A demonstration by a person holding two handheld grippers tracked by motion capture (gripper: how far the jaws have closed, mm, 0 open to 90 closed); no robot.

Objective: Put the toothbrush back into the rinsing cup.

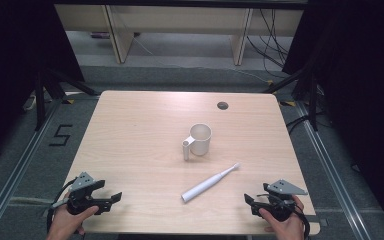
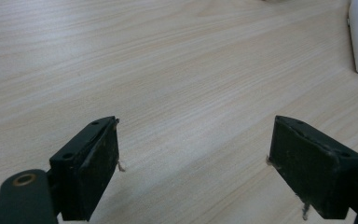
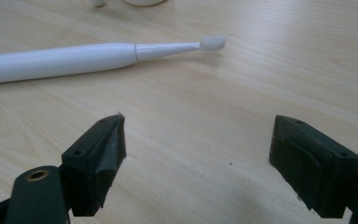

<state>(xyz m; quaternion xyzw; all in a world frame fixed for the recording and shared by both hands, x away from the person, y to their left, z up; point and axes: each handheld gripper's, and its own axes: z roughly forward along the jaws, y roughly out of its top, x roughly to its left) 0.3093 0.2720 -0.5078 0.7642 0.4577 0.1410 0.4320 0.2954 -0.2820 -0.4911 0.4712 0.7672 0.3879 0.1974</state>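
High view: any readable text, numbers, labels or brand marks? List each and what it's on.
"5": a large black numeral on the grey floor, left of the table.
No print can be made out on the cup or the electric toothbrush in the high view or either gripper view.
No marking can be made out on the left claw or right claw.

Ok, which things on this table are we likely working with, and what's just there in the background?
Likely for the job (none is stated, so a guess):
- electric toothbrush, lying flat on the table
- white cup, upright, apart from the toothbrush
- left gripper and right gripper, both open, holding nothing

Just there:
- cable hole in the tabletop
- cables on the floor beyond
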